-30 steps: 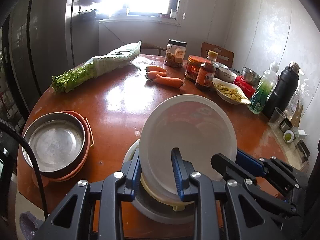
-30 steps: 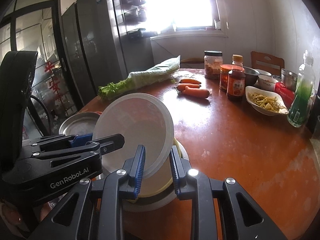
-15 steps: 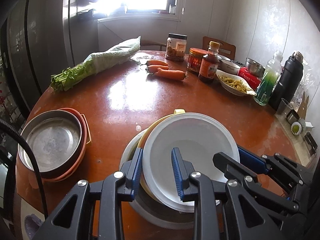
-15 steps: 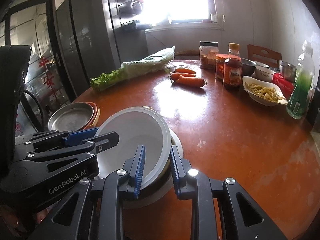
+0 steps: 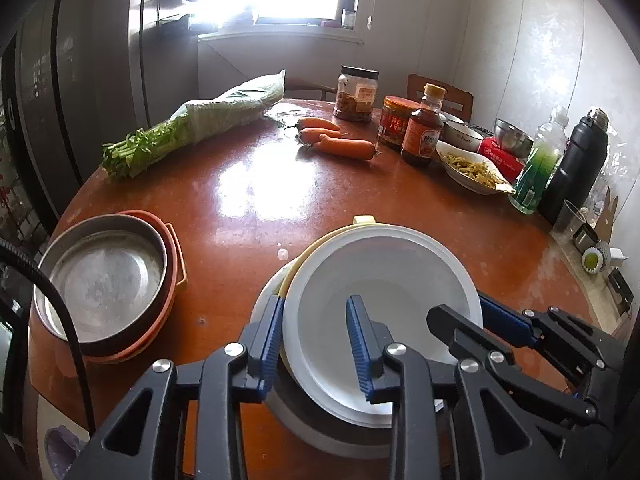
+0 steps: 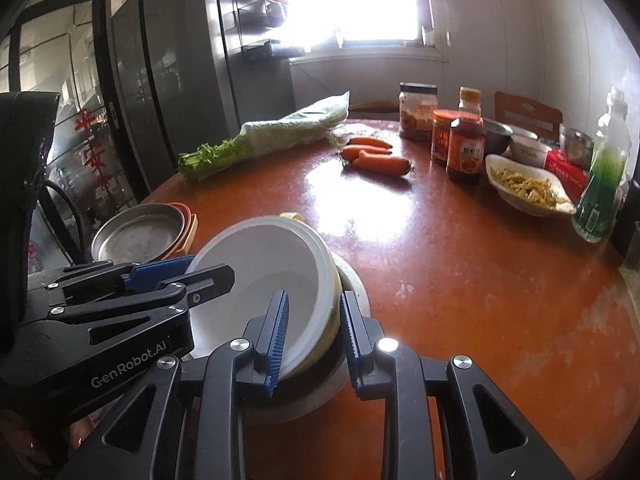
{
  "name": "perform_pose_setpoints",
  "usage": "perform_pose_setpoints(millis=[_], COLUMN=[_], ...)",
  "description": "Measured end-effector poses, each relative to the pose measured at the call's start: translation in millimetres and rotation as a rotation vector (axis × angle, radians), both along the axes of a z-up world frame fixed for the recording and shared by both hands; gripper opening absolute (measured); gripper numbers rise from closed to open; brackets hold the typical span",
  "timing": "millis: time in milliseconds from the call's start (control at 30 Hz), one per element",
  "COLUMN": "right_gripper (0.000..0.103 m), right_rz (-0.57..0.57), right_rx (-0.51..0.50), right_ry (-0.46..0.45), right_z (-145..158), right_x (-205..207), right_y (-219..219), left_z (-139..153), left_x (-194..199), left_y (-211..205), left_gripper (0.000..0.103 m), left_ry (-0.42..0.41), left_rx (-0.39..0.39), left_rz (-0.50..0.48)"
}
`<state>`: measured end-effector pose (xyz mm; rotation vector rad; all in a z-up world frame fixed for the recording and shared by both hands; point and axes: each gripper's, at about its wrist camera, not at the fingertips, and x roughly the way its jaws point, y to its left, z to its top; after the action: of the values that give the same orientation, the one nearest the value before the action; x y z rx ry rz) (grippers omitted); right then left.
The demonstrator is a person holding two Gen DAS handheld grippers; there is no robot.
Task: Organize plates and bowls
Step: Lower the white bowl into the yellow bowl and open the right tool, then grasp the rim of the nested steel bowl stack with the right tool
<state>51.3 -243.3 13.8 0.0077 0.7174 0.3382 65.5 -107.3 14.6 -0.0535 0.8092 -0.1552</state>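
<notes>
A white bowl [image 5: 384,276] sits nested in a yellow bowl [image 5: 305,255], which rests in a grey-white bowl [image 5: 320,432] near the table's front edge. My left gripper [image 5: 316,336] straddles the white bowl's left rim, one pad outside and one inside. Its jaws are opening, but the pads still touch the rim. My right gripper [image 6: 312,332] is shut on the right rim of the white bowl [image 6: 264,264]. Each gripper shows in the other's view: the right gripper [image 5: 460,308] and the left gripper [image 6: 208,270].
A steel pan [image 5: 104,280] lies inside stacked orange bowls [image 5: 173,276] at the front left. At the back are bagged greens [image 5: 200,124], carrots [image 5: 344,146], jars, a sauce bottle [image 5: 422,132], a dish of food [image 5: 472,168], a green bottle [image 5: 536,172] and a black flask [image 5: 576,172].
The white bowl, held tilted up a second ago, has come down flat into the yellow bowl. Both grippers sank with it; the left jaws have widened slightly.
</notes>
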Motion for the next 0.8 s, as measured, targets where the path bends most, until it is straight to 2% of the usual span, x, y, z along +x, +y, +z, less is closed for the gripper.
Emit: perform_pose_setpoints(millis=[400,800], right_gripper=[0.030,0.036], right_rz=[-0.017,-0.030], right_rx=[-0.014,-0.015], right_ry=[0.003,-0.030], right_z=[-1.9,11.4], right_x=[0.8,-3.4], right_y=[0.9,-0.9], left_z=[-0.8,10.0], left_x=[-0.1,-8.2], left_y=[4.8,8.2], left_gripper=[0.038,0.043], left_ry=[0.011,-0.020], left_rx=[-0.025,-0.028], left_rz=[-0.003,-0.008])
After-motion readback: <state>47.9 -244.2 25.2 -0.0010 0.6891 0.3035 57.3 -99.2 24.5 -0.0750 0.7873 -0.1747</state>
